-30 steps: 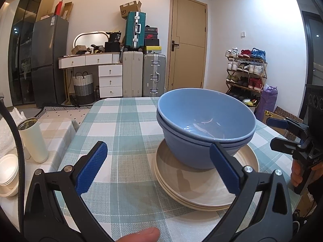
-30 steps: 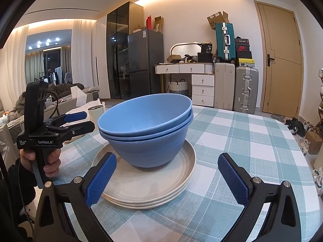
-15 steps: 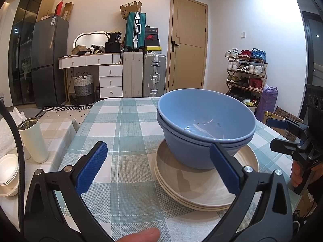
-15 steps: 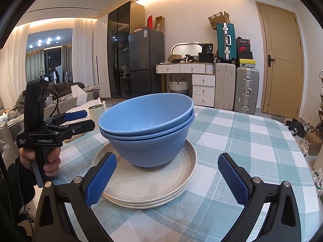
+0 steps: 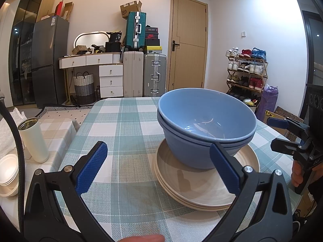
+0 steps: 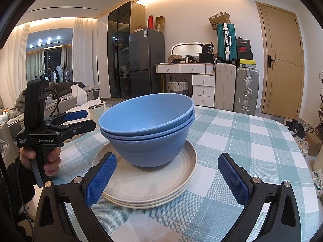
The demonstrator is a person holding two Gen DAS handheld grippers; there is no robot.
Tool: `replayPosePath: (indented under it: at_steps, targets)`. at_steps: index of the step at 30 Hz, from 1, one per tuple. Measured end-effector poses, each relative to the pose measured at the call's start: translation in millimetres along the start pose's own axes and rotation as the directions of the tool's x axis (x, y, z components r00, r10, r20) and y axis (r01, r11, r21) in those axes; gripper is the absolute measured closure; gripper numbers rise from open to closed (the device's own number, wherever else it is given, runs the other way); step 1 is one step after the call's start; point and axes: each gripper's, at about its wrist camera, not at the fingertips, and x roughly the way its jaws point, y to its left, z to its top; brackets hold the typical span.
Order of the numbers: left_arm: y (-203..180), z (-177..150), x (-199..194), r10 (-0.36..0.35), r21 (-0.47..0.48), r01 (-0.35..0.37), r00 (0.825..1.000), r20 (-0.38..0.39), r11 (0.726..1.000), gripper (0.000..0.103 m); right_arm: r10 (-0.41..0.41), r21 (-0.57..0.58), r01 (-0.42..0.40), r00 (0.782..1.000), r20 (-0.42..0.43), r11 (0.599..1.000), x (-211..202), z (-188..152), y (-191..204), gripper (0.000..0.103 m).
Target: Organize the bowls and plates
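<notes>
Table [image 5: 125, 125], covered in a green-and-white check cloth, fills the lower half of both views; its far edge runs below the suitcases [image 5: 144, 74] and the door [image 5: 188, 46], and its left edge drops toward a lower cloth-covered surface carrying a white tumbler [image 5: 33, 140] and a stack of small white bowls [image 5: 8, 174]. Bare cloth lies left of and behind the dishes in the left wrist view, and right of them in the right wrist view.

Stack of cream plates [image 5: 206, 183] [image 6: 149, 183] sits on the table, right of centre in the left wrist view and centred in the right wrist view, its near rim close to the table's front edge.

Two nested blue bowls [image 5: 206, 125] [image 6: 147, 127] stand upright in the middle of the top plate, the upper bowl slightly tilted within the lower.

Left gripper [image 5: 159, 167] [image 6: 77, 120]: fingers spread wide, holding nothing, with the right pad in front of the bowls' side and plate rim; contact cannot be told.

Right gripper [image 6: 167, 179] [image 5: 282, 133]: fingers spread wide and empty, flanking the plates' near rim without gripping it.
</notes>
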Motion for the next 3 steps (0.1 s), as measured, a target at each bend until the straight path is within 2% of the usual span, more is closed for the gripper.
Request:
replayPosePath:
  at_steps: [3]
  targets:
    - [0.1, 0.6, -0.5, 0.002, 0.003, -0.002, 1.0, 0.003, 1.0, 0.002, -0.001, 0.0, 0.001, 1.0, -0.001, 1.0, 0.1, -0.1, 0.0, 0.001]
